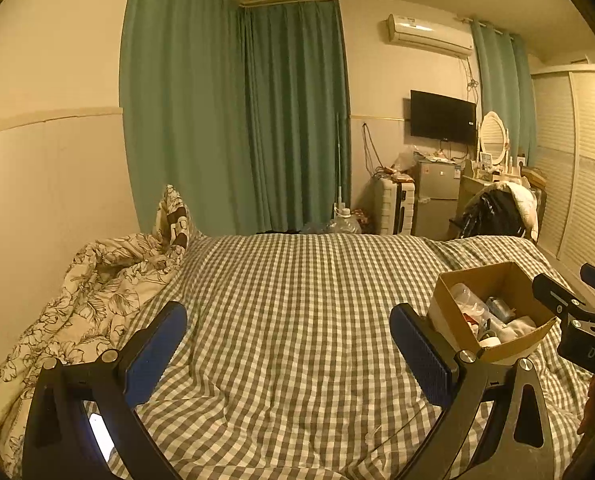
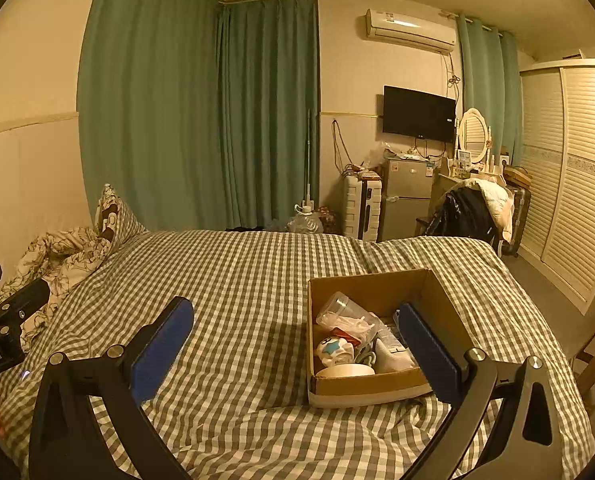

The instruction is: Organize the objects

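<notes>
Right wrist view shows the bed (image 2: 257,280) under its checked cover, and on it, toward the wardrobe side, a cardboard box (image 2: 371,284) already holding a clear plastic cup (image 2: 339,306), a white roll of tape (image 2: 347,370) and other small items (too jumbled to name). Both tools are empty: the right hand-held gripper (image 2: 295,346) spreads wide just left of the box, and the left hand-held gripper (image 1: 289,344) spreads wide further left of it. My worry: the box sits on soft bedding, so a push on its rim could tip it and spill things.
</notes>
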The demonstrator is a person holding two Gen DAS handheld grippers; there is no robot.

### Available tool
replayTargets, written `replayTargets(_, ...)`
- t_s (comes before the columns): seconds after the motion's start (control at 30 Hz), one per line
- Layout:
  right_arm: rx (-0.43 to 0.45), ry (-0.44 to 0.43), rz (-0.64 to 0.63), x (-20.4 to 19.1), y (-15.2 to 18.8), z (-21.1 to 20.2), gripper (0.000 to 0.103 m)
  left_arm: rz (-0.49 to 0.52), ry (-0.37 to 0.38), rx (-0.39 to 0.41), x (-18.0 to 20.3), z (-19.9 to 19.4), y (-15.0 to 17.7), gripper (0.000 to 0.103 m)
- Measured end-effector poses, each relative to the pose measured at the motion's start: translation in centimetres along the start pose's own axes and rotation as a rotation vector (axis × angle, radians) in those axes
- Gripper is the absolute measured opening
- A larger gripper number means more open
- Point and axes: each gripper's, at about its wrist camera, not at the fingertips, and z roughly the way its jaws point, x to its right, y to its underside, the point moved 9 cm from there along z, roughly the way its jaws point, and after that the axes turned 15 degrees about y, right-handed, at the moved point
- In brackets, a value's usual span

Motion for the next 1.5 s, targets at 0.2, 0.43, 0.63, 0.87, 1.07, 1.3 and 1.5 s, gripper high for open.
replayTargets(0.2, -0.005, -0.001, -0.003, -0.2, 0.1, 0.0, 0.103, -0.007, 0.0, -0.005, 0.0, 0.0, 0.1, 0.103)
replayTargets(0.43, -0.022, -0.001, -0.004, -0.3, 0.4, 0.4, 0.103, -0.008, -0.003, -0.009, -0.1, 0.1, 0.3, 0.103)
replayTargets(0.63, -0.028, -0.005, -0.003, -0.6, 0.6, 0.5, 0.103, -0.009, -0.008, -0.013, -0.2, 0.1, 0.4, 0.103)
replayTargets(0.87, -0.027, -0.006, -0.003, -0.7, 0.6, 0.5, 0.103, -0.01, -0.008, -0.017, -0.2, 0.2, 0.4, 0.103)
replayTargets(1.07, -0.028, -0.01, -0.003, -0.9, 0.6, 0.5, 0.103, -0.006, -0.014, -0.018, 0.0, 0.1, 0.6, 0.103)
replayTargets(1.3, -0.032, -0.01, -0.005, -1.0, 0.8, 0.6, 0.103, -0.024, -0.012, 0.001, 0.0, -0.1, 0.7, 0.103)
replayTargets(1.5, -0.034, -0.01, -0.007, -1.2, 0.9, 0.7, 0.103, -0.054, -0.019, 0.006, -0.5, -0.2, 0.6, 0.103)
